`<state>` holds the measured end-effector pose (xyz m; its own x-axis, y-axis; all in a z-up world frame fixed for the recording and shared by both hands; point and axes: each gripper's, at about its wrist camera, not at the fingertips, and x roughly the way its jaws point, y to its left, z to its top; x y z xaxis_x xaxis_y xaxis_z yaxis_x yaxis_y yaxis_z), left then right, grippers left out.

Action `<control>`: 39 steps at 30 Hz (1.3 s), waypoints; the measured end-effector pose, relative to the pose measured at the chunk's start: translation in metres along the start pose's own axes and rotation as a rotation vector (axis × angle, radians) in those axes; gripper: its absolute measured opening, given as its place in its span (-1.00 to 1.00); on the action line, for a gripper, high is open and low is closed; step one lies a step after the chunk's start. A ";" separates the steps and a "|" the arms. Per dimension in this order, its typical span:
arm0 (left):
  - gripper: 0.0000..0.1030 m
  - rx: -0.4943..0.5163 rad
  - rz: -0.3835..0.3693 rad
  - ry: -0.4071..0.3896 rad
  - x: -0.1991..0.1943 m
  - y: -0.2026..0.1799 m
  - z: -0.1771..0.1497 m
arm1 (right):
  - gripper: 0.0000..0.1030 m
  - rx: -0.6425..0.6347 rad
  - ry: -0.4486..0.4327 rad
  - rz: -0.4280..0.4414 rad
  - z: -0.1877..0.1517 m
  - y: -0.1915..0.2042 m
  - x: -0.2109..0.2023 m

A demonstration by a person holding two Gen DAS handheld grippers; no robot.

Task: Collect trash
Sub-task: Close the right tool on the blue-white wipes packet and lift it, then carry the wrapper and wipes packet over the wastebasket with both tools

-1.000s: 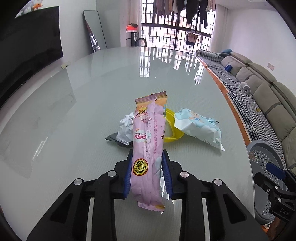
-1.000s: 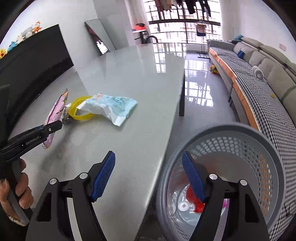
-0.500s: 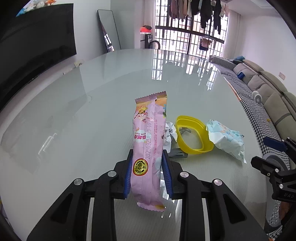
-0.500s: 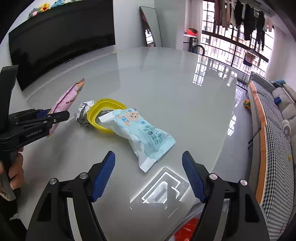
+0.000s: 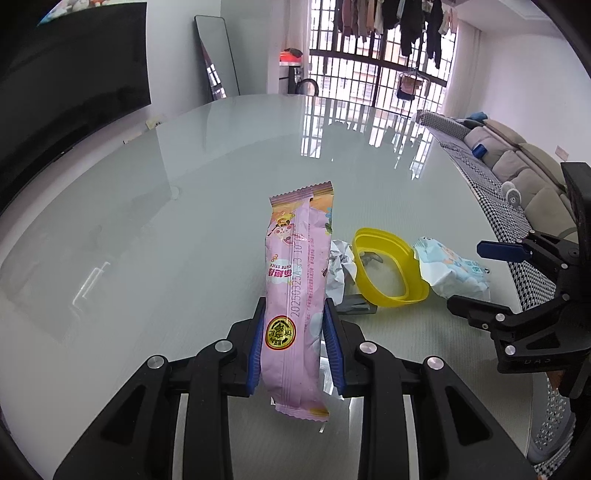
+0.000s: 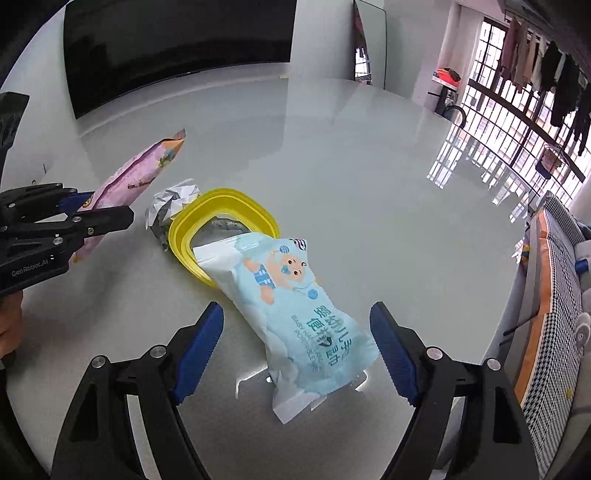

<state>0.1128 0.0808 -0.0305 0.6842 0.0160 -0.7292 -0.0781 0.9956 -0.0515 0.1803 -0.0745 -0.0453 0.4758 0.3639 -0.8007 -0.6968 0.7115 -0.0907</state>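
- On the glossy pale counter lie a yellow lid ring, crumpled paper and a blue wipes pack reading "BABY"; a sofa stands far right
- Left tool is clenched on a pink snack wrapper marked "CUTE STICK"
- Right tool is opening, straddling the wipes pack without touching

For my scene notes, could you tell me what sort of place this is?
Most likely a home living room: a grey sofa, a large dark television on the wall, and laundry hanging by the barred balcony window.
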 end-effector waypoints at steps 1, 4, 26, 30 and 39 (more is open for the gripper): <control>-0.43 -0.001 -0.003 0.001 0.000 0.001 -0.001 | 0.51 -0.008 0.007 -0.003 0.001 0.000 0.003; -0.43 -0.007 -0.008 -0.001 -0.001 0.004 -0.002 | 0.51 -0.018 0.030 0.014 0.004 -0.001 0.011; -0.43 -0.011 -0.024 -0.021 -0.008 0.009 -0.004 | 0.06 0.130 0.064 0.017 -0.003 0.005 0.023; -0.43 -0.005 -0.034 -0.033 -0.013 0.008 -0.007 | 0.05 0.202 0.059 -0.036 -0.018 0.014 0.012; -0.43 0.036 -0.077 -0.048 -0.020 0.004 -0.014 | 0.05 0.396 0.023 -0.180 -0.068 0.033 -0.026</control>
<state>0.0886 0.0836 -0.0254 0.7210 -0.0572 -0.6905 0.0014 0.9967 -0.0811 0.1085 -0.1013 -0.0672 0.5556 0.2030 -0.8063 -0.3424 0.9395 0.0006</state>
